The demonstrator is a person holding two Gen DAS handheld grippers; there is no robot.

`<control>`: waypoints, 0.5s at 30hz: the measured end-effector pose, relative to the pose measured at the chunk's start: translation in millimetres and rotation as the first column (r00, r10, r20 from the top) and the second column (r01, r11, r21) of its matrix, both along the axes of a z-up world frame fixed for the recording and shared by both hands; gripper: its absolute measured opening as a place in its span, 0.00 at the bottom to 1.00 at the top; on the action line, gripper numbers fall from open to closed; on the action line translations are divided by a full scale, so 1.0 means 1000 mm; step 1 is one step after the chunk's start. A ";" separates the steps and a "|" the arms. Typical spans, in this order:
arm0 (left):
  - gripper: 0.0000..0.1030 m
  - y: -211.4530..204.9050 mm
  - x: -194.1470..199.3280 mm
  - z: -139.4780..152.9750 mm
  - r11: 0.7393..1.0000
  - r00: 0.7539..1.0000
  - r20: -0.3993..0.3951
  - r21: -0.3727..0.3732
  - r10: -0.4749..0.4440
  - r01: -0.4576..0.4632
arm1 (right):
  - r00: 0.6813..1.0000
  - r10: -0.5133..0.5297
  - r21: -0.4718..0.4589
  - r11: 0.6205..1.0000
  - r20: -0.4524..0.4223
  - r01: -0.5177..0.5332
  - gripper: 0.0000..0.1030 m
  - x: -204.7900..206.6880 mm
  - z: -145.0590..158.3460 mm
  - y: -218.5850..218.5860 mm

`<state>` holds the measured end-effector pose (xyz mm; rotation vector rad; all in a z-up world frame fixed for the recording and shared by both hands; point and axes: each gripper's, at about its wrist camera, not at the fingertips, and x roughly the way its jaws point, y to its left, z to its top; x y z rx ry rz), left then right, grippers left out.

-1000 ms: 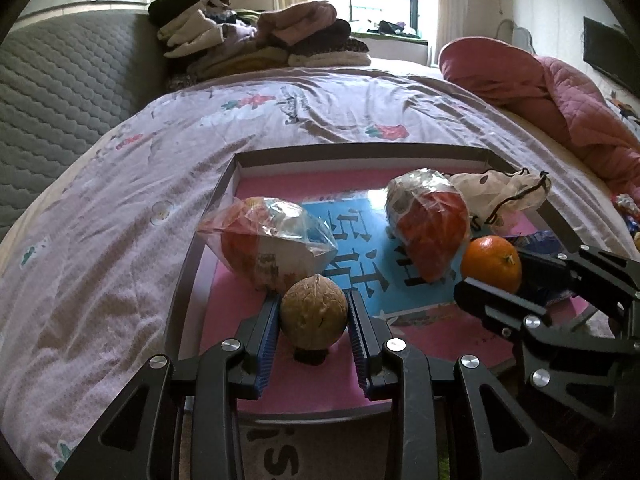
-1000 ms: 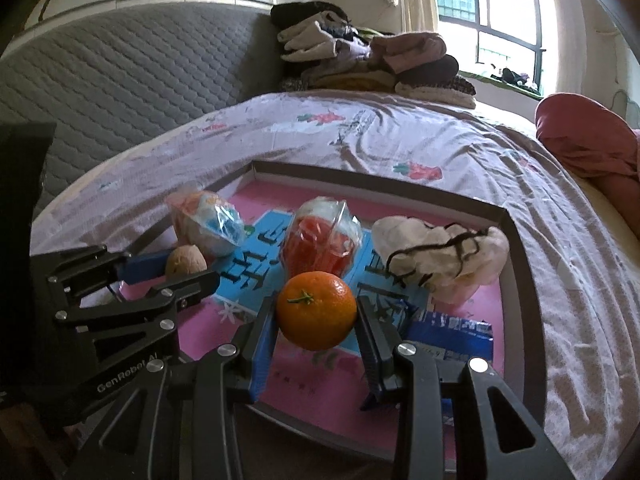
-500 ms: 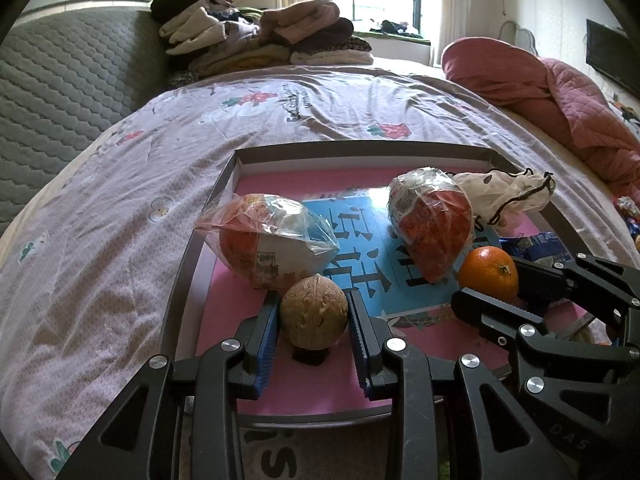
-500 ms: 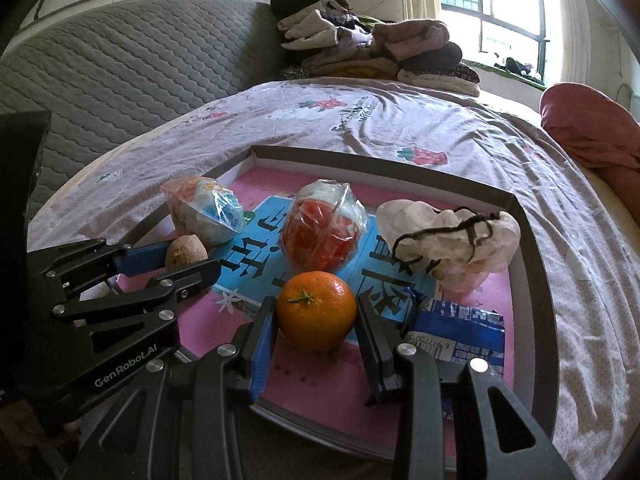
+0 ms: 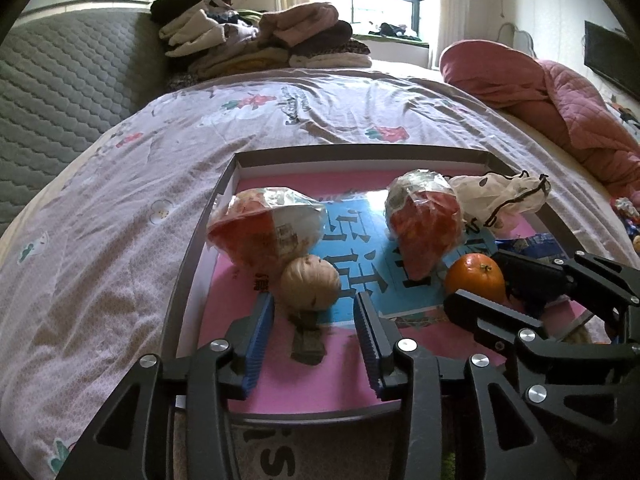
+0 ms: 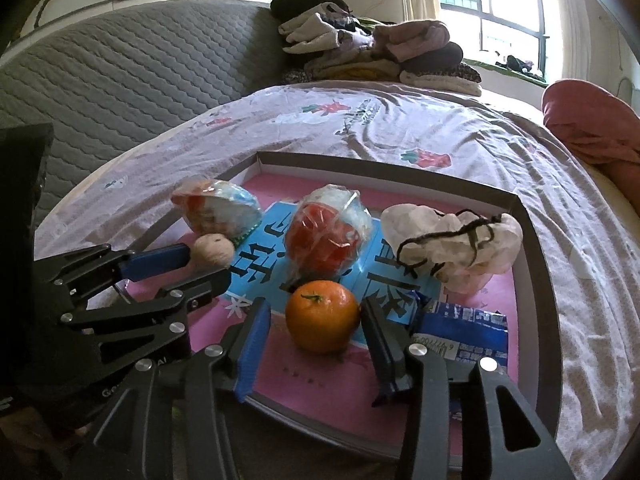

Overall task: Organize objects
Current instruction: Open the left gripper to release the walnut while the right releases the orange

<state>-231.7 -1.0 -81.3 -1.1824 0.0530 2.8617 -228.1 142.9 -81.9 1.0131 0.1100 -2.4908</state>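
Observation:
A walnut [image 5: 310,283] rests on the pink floor of a shallow grey-rimmed tray [image 5: 188,256], just ahead of my open left gripper [image 5: 314,306]; neither pad touches it. An orange [image 6: 322,316] rests on the tray [image 6: 536,280] between the spread fingers of my open right gripper [image 6: 316,312], free of both pads. The walnut also shows in the right wrist view [image 6: 212,251], the orange in the left wrist view [image 5: 475,276]. The right gripper [image 5: 504,284] appears at the right of the left wrist view, the left gripper [image 6: 200,266] at the left of the right wrist view.
The tray lies on a bed with a floral sheet [image 5: 120,216]. In it are two clear bags of snacks [image 5: 266,226] [image 6: 328,236], a white drawstring pouch [image 6: 452,240] and a blue packet [image 6: 464,332]. Folded clothes [image 5: 260,40] and a pink quilt [image 5: 552,92] lie behind.
Both grippers have opened. The walnut and the orange, held before, now rest on the tray, and both grippers have drawn back a little.

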 end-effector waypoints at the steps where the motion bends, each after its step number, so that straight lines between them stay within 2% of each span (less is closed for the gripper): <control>1: 0.42 0.000 0.000 0.000 1.000 1.000 -0.002 -0.001 0.000 0.000 | 1.000 0.000 -0.002 1.000 -0.002 0.000 0.46 0.000 0.001 0.000; 7: 0.43 0.000 0.003 0.004 1.000 1.000 -0.013 -0.008 0.003 -0.003 | 1.000 -0.005 -0.012 1.000 -0.007 0.005 0.46 0.000 0.002 0.002; 15: 0.51 -0.002 0.010 0.012 1.000 0.999 -0.018 -0.010 0.026 -0.027 | 1.000 -0.017 -0.020 1.000 -0.012 0.017 0.46 -0.001 0.005 0.004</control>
